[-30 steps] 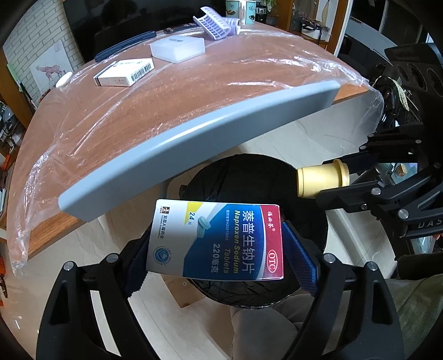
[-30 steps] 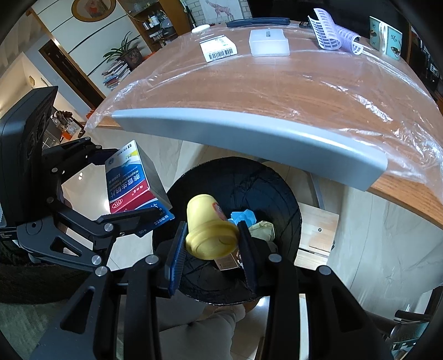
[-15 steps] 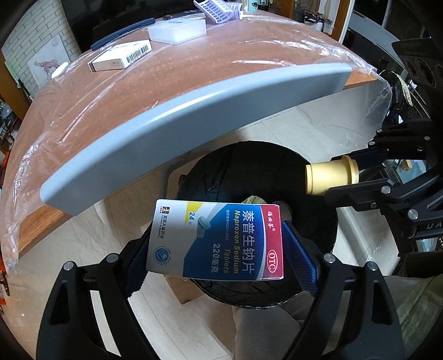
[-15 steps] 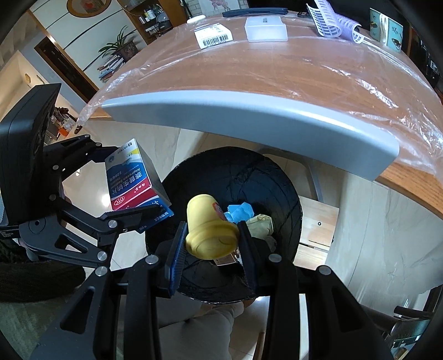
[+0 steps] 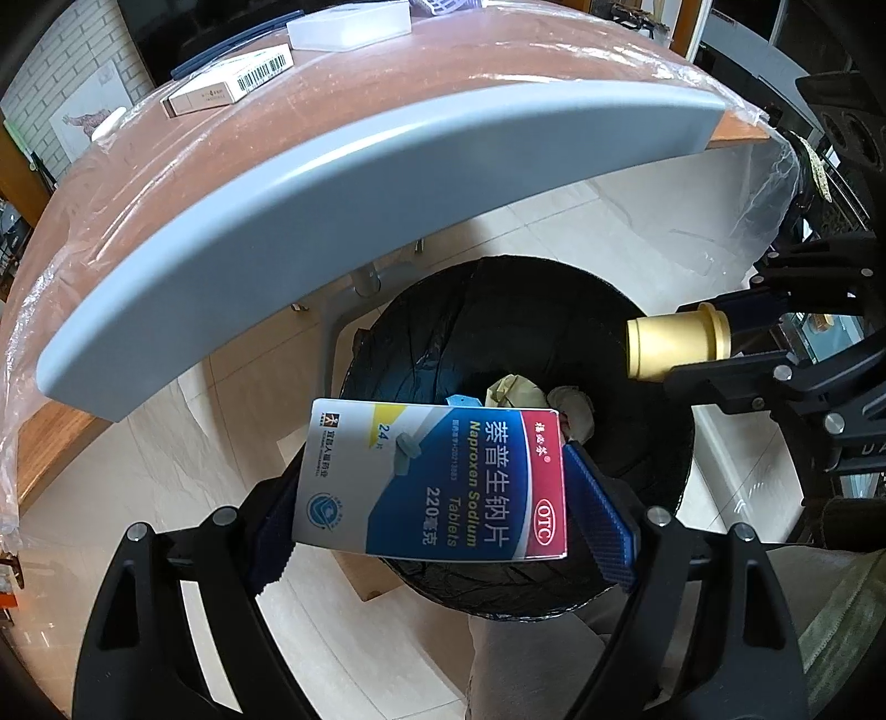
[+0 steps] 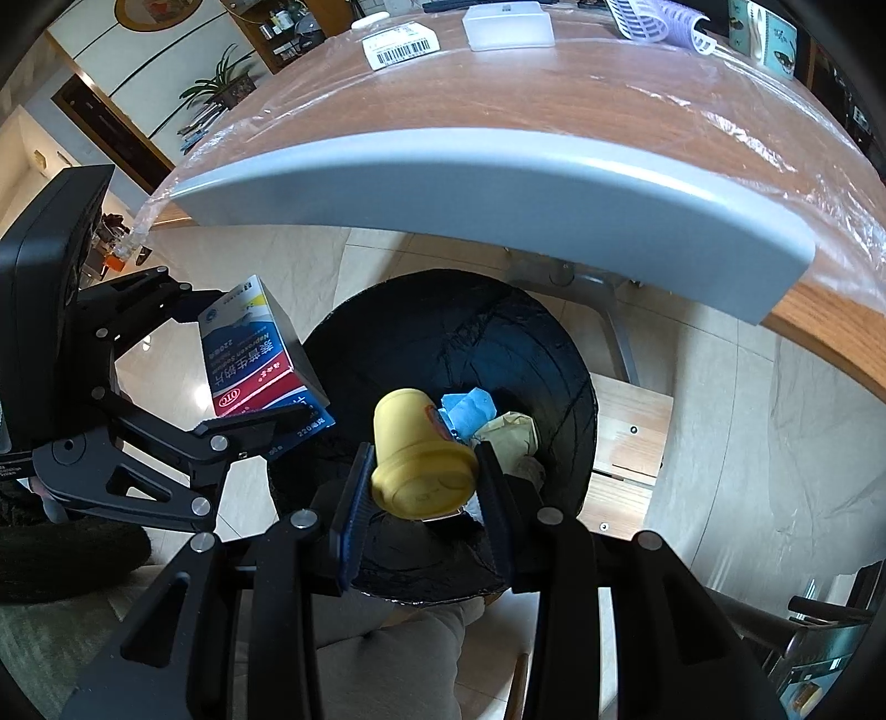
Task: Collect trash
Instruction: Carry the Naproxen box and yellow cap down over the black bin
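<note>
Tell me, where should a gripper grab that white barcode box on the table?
Grip the white barcode box across its two long side edges, coming straight down from above. It lies flat on the plastic-covered table, so only its narrow width likely fits between the fingers.

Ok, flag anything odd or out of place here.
Nothing stands out. The medicine box in the left gripper and the yellow bottle in the right gripper hang over the black-lined bin.

Desk (image 5: 387, 94) under clear plastic film (image 6: 609, 94), carrying a barcoded box (image 5: 230, 86), a white case (image 6: 508, 25) and a lilac basket (image 6: 659, 19); potted plant (image 6: 219, 88) behind.
</note>
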### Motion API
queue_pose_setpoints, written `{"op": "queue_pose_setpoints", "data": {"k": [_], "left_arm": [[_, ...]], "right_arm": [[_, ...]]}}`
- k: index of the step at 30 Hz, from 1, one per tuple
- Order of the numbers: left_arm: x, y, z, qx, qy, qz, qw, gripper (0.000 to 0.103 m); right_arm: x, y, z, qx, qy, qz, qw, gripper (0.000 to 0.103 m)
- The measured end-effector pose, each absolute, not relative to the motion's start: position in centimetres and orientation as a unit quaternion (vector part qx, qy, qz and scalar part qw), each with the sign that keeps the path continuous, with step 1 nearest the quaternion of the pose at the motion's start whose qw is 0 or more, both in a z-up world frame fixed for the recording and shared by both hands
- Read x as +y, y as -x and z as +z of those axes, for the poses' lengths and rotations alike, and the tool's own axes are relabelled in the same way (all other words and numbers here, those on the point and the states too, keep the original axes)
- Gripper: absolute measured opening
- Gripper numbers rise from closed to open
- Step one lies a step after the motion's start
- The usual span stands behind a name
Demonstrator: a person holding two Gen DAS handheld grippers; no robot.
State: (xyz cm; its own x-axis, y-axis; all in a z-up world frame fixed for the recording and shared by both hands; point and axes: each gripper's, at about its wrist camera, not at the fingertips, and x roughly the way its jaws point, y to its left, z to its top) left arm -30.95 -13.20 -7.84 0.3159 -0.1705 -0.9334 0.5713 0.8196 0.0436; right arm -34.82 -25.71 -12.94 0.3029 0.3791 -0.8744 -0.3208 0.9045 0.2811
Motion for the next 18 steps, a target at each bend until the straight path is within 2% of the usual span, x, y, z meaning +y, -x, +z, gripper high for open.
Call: {"op": "queue_pose_setpoints", "data": {"k": [18], "left_arm": [[-13.59,30.36,-8.53,0.544,-0.196,-0.238,0.78,0.087]], "right_arm": [[-25.69,33.97,-13.89,0.557,-0.029,0.214,0.802,0.037]]}}
